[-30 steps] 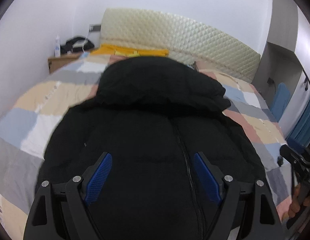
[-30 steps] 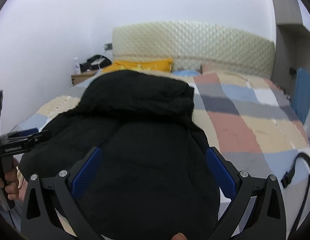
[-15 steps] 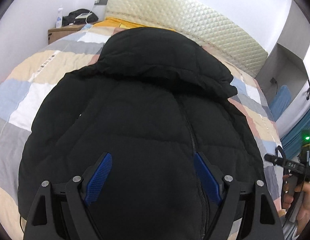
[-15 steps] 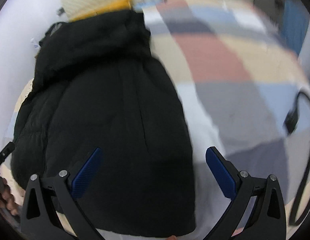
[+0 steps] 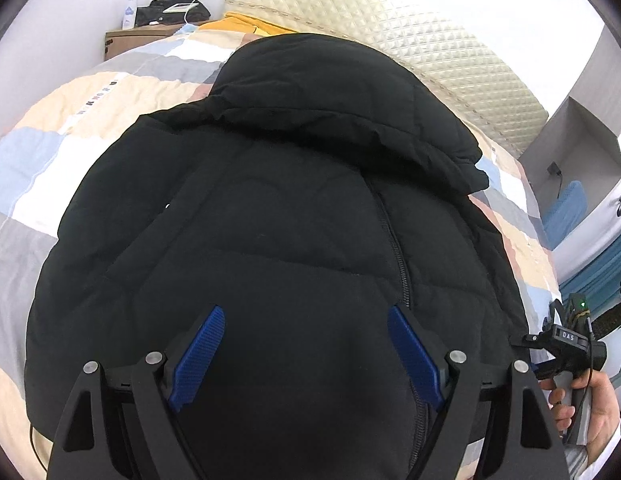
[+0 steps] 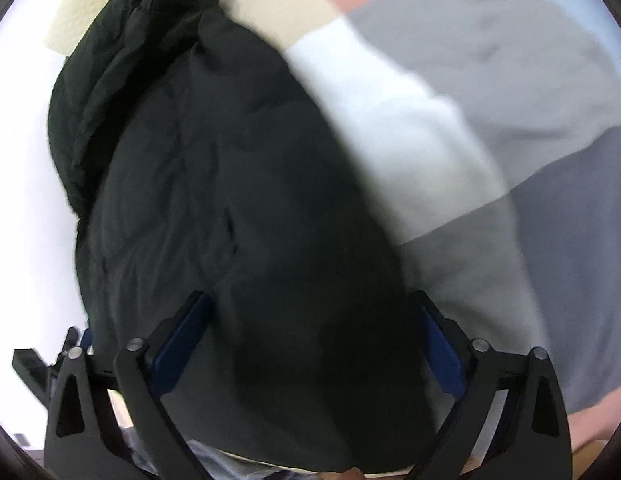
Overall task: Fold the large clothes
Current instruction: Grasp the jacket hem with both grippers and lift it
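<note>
Both cameras are dropping closer to the bed than a second ago, the right one swinging down over the garment's right edge. A black quilted puffer jacket with a hood (image 5: 294, 216) is lying front-up, zip closed, across the patchwork bedspread of beige, grey, blue and pink blocks (image 5: 50, 152), its hood pointing at the cream padded headboard (image 5: 410, 40). The left tongs (image 5: 306, 354) are hovering over the jacket's lower front with blue pads spread wide, gripping nothing. The right tongs (image 6: 310, 344) are likewise standing spread above the jacket's hem near its right side; motion blur there makes contact hard to judge, though they appear to be clear of the fabric. The fold is apparently only beginning. Next, each pair probably needs to be lowered onto an edge and pinched before anything is lifted.
</note>
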The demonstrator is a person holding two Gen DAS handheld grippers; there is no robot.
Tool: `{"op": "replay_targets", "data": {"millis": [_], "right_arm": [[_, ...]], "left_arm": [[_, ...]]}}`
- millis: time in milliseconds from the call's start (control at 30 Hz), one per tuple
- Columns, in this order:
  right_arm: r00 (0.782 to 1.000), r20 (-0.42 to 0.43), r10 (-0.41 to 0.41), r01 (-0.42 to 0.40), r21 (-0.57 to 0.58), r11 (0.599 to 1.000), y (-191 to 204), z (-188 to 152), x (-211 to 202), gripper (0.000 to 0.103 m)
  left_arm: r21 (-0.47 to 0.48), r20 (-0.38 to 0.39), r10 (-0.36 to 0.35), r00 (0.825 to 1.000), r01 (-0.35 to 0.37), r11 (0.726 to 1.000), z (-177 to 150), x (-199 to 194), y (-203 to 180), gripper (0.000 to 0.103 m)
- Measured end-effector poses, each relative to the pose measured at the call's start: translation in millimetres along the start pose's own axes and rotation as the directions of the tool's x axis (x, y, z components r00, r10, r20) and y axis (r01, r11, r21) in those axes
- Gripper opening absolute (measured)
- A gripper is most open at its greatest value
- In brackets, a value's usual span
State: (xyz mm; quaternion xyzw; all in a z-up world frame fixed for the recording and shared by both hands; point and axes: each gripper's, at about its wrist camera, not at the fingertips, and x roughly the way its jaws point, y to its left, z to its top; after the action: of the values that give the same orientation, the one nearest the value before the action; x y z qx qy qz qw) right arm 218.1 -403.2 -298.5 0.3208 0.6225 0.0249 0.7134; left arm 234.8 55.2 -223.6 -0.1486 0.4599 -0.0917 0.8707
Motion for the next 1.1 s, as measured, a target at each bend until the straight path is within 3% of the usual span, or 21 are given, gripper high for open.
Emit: {"op": "replay_targets", "data": {"millis": [100, 133, 267, 367, 433, 733, 900, 1000, 1100], "right_arm": [[1.0, -0.006, -0.004, 0.004, -0.028, 1.0, 7.9, -5.3, 3.3, 0.097], [1.0, -0.004, 0.007, -0.007, -0.024, 1.0, 9.9, -6.6, 2.2, 0.091], [0.995, 0.012, 0.102, -0.102, -0.044, 0.994, 12.3, -11.7, -5.5, 0.045], [0.991, 0.05, 0.123, -0.117, -0.1, 0.988, 27.8, -6.2, -14.5, 0.023], [0.987, 0.082, 0.137, -0.126, -0.127, 0.984, 33.1, -6.3, -21.7, 0.016], [0.944, 0.234, 0.233, -0.198, -0.164, 0.966, 40.0, -17.7, -58.7, 0.011], [0.952, 0.219, 0.216, -0.191, -0.129, 0.973, 38.2, -16.3, -51.6, 0.011], [0.954, 0.214, 0.21, -0.191, -0.109, 0.976, 34.4, -18.2, -50.1, 0.011], [0.958, 0.208, 0.198, -0.181, -0.1, 0.978, 34.0, -18.1, -46.8, 0.012]], "left_arm": [[-0.002, 0.023, 0.001, 1.0, 0.0, 1.0, 0.1, -2.9, 1.2, 0.084], [-0.008, 0.025, -0.001, 1.0, 0.001, 1.0, 0.7, -3.2, 3.1, 0.084], [-0.046, 0.02, -0.002, 1.0, 0.003, 0.999, 2.3, -0.1, 12.0, 0.084], [-0.065, 0.024, 0.007, 1.0, -0.005, 0.998, 3.5, 1.9, 17.2, 0.084], [-0.071, 0.025, 0.017, 1.0, -0.015, 0.997, 3.6, 3.4, 20.2, 0.084], [-0.109, 0.051, 0.095, 0.994, -0.089, 0.99, 1.9, 0.9, 33.3, 0.084], [-0.133, 0.014, 0.128, 0.992, -0.125, 0.983, 8.5, -7.0, 57.2, 0.083], [-0.236, -0.047, -0.021, 0.999, 0.009, 0.972, 22.7, -21.1, 90.6, 0.083], [-0.255, -0.069, -0.006, 0.998, -0.012, 0.967, 33.3, -38.7, 118.6, 0.084]]}}
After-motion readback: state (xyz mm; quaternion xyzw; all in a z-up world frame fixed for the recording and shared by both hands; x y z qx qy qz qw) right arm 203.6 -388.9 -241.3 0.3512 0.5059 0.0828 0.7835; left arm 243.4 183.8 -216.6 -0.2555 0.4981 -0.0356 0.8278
